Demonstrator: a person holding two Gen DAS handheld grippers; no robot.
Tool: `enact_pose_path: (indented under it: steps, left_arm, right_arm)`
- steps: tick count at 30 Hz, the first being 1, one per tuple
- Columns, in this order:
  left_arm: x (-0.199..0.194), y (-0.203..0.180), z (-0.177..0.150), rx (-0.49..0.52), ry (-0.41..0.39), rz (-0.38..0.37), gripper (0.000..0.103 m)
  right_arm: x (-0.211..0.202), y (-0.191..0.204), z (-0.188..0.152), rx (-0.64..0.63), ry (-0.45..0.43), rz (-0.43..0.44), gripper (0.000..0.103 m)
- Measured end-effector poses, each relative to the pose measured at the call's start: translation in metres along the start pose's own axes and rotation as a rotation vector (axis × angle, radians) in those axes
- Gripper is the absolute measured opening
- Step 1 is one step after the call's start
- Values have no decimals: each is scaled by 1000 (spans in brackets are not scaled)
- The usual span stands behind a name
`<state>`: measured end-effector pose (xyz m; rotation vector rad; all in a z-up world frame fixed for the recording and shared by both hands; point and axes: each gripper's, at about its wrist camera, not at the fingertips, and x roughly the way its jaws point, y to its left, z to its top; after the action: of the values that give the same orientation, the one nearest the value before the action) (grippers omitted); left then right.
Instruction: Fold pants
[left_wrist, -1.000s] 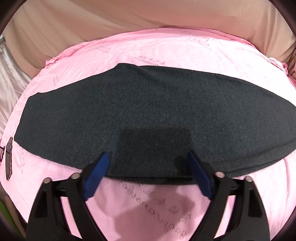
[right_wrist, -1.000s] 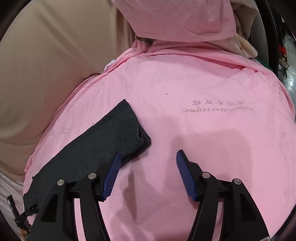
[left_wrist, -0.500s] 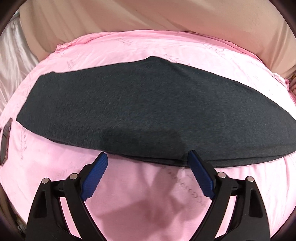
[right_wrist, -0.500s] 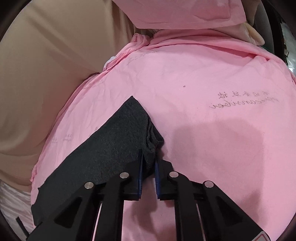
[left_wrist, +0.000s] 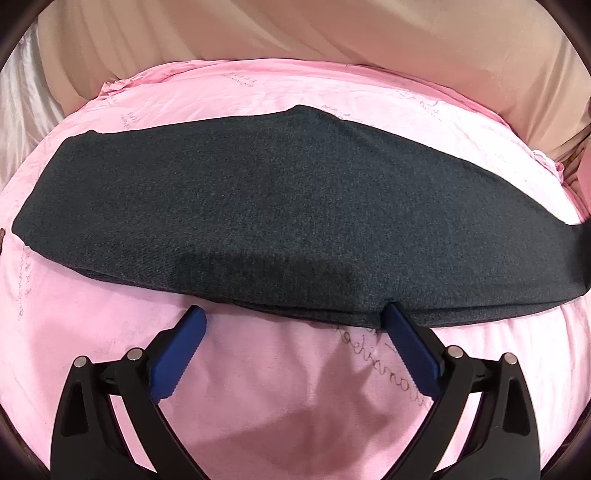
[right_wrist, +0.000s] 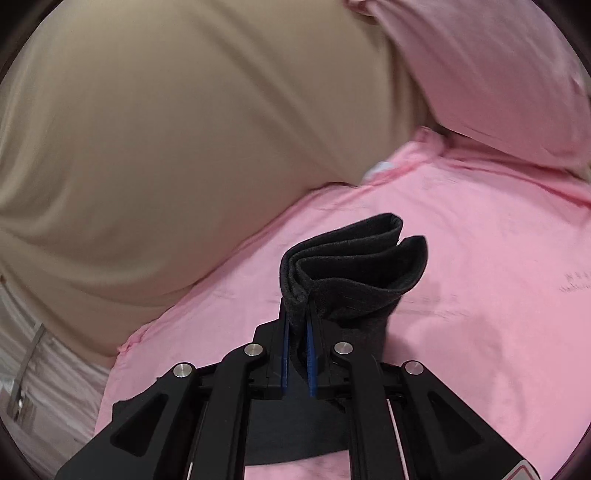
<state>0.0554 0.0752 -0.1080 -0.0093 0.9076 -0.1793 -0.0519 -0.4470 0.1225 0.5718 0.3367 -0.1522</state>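
Left wrist view: we see the dark grey pants (left_wrist: 288, 206) lying folded lengthwise across the pink sheet (left_wrist: 110, 332) of the bed.
Left claw (left_wrist: 291, 314): our jaws have just been opening and stand wide at the pants' near edge; the right fingertip touches the hem, nothing is gripped.
Right claw (right_wrist: 297, 325): we have it clamped on the pants' end (right_wrist: 354, 258), lifted off the sheet.
Around: a beige fabric surface (right_wrist: 166, 147) lies behind, a pink pillow (right_wrist: 498, 74) at upper right.
In the way: nothing lies on the pants.
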Motion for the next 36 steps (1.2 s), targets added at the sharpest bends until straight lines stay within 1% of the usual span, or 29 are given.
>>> enact_pose_path:
  steps: [2,4,5,7,8,10,12,13,15,17,18,20,23,25,26,27,28,29,30,31,33,34,35,36]
  left_arm:
    - [-1,3,0,-12,-8,-23,96]
    - [-3,7,-1,-29,-18,-55,96]
    - [-4,9,-1,-35,-22,-66,96]
    - [-6,14,-3,-52,-33,-98,96]
    - [-8,16,-4,-61,-38,-115,96]
    - [-11,22,-6,-82,-48,-150,96]
    - [-16,30,-12,-106,-57,-183,96]
    - [-18,34,-14,-114,-62,-195,96]
    - [-23,42,-19,-126,-72,-210,96]
    - [-27,50,-25,-136,-79,-216,96]
    - [-30,57,-28,-144,-85,-224,96]
    - [-34,67,-32,-151,-101,-217,96]
    - [-37,82,-35,-178,-114,-211,96]
    - [-38,94,-35,-200,-116,-198,96]
    - [-39,97,-37,-203,-120,-191,96]
    - [-41,102,-38,-202,-126,-169,96]
    - [-43,106,-38,-203,-131,-149,96]
    - [-44,108,-39,-205,-136,-137,96]
    - [-45,112,-40,-210,-141,-123,96]
    - [-45,114,-40,-216,-140,-118,96]
    - [-46,116,-41,-234,-138,-114,96]
    - [-46,116,-40,-241,-136,-110,96]
    - [-45,114,-39,-245,-136,-103,96]
    - [-45,114,-37,-246,-136,-100,96]
  right_arm:
    - [17,53,-1,-81,24,65,7]
    - [42,109,-10,-168,72,124,7]
    - [57,138,-20,-213,104,152,7]
    - [82,179,-42,-278,170,197,7]
    - [98,201,-59,-317,210,212,7]
    - [123,231,-91,-381,284,226,7]
    - [144,251,-124,-421,357,240,7]
    - [156,259,-141,-439,395,243,7]
    - [174,270,-169,-481,448,223,7]
    - [192,273,-192,-504,496,208,7]
    - [199,273,-205,-514,528,202,7]
    - [210,270,-232,-534,573,177,8]
    - [220,262,-258,-540,647,169,17]
    - [202,259,-256,-543,616,190,30]
    - [191,255,-249,-539,593,184,42]
    - [174,246,-237,-517,542,179,47]
    - [153,231,-221,-484,488,170,49]
    - [134,212,-206,-452,441,136,55]
    - [118,188,-192,-421,401,84,63]
    - [104,166,-181,-386,368,17,66]
    - [83,108,-164,-290,352,-114,67]
    - [75,80,-159,-229,348,-154,67]
    - [69,57,-155,-166,343,-175,68]
    - [66,36,-155,-104,350,-158,68]
